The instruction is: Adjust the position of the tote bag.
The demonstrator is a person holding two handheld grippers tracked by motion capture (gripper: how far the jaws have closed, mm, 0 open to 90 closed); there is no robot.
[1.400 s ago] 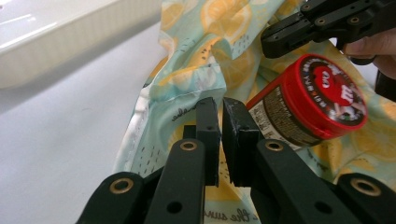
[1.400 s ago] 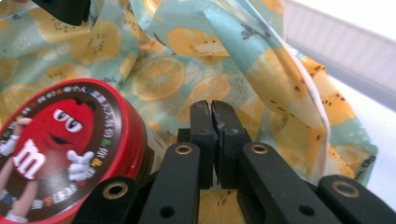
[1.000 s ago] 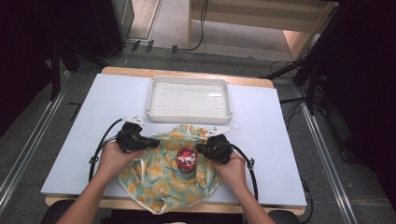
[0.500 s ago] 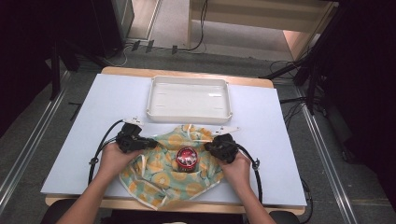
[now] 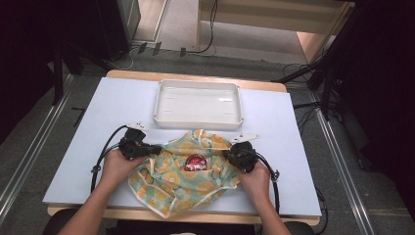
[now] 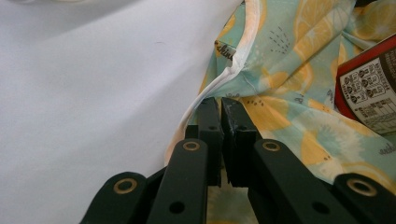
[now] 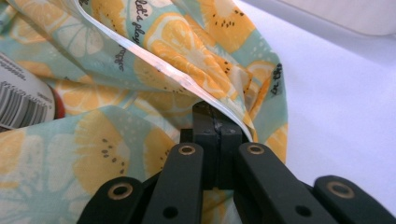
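Item under handling: a cloth [image 5: 183, 178] of pale teal fabric printed with orange citrus slices and small black lettering, edged with a white hem. It lies rumpled on the near half of the white table [image 5: 98, 127], in front of the person, its near corner reaching almost to the table's front edge. The middle sags into folds around a red can [image 5: 195, 162], which sits within the cloth; its red top faces up in the high view, and a label with a barcode is visible in the gripper views.

Left gripper [image 6: 220, 103]: jaws closed together on the cloth's hemmed edge at its left side, pads pinching the fabric.

Right gripper [image 7: 215, 112]: jaws fully closed on the cloth's right edge, where the white hem folds over the jaw tips.

Both hands rest low on the table at either side of the cloth, cables trailing behind.

A white tray [image 5: 198, 120] stands just beyond the cloth, towards the far edge of the table.
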